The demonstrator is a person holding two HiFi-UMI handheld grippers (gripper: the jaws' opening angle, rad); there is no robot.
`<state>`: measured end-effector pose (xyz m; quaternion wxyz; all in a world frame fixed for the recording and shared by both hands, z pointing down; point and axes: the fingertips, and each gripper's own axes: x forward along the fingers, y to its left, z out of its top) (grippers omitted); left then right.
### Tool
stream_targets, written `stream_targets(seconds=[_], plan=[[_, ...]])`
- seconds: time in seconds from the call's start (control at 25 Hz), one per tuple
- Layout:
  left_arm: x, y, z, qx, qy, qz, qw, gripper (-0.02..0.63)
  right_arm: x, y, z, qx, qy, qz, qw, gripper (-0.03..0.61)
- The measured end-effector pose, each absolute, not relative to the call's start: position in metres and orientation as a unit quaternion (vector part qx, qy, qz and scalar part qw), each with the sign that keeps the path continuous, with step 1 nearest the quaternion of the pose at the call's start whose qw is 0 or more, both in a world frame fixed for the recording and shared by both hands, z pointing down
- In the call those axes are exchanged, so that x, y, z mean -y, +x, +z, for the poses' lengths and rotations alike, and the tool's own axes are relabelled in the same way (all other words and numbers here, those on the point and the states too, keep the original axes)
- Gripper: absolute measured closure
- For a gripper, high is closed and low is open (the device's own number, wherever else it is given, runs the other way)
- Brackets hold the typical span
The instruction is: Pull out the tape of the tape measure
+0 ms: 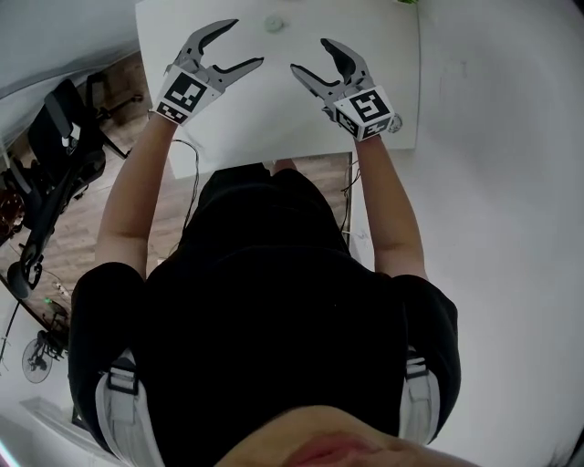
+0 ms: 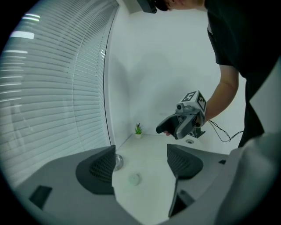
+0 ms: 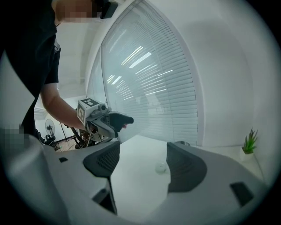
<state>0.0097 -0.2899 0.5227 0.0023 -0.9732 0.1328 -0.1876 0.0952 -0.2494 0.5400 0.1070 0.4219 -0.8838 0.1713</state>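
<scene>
Tape measure (image 1: 274,23) lies untouched on worktop (image 1: 383,55); my left gripper (image 1: 246,43) and right gripper (image 1: 308,55) have fingers released, empty.

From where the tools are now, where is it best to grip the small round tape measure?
Probably across its round rim, coming down from the near side. The tape measure lies flat as a low disc on the table, so only its edge offers two opposite faces. The tape's outlet is too small to tell.

readable text: none in any view
left marker cube (image 1: 185,94): black-and-white square code, no letters, upper left of head view
right marker cube (image 1: 367,109): same kind, upper right
</scene>
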Motion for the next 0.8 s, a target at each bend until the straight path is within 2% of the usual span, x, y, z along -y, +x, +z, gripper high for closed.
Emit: stream_targets(seconds=[0.36, 0.8], plan=[[0.312, 0.026, 0.569, -0.099, -0.97, -0.218, -0.026, 0.234, 0.273, 0.099, 0.575, 0.879, 0.419, 0.183, 0.136, 0.256], [0.328, 0.038, 0.633, -0.044, -0.966, -0.252, -0.029, 0.237, 0.292, 0.092, 0.626, 0.872, 0.414, 0.209, 0.158, 0.272]])
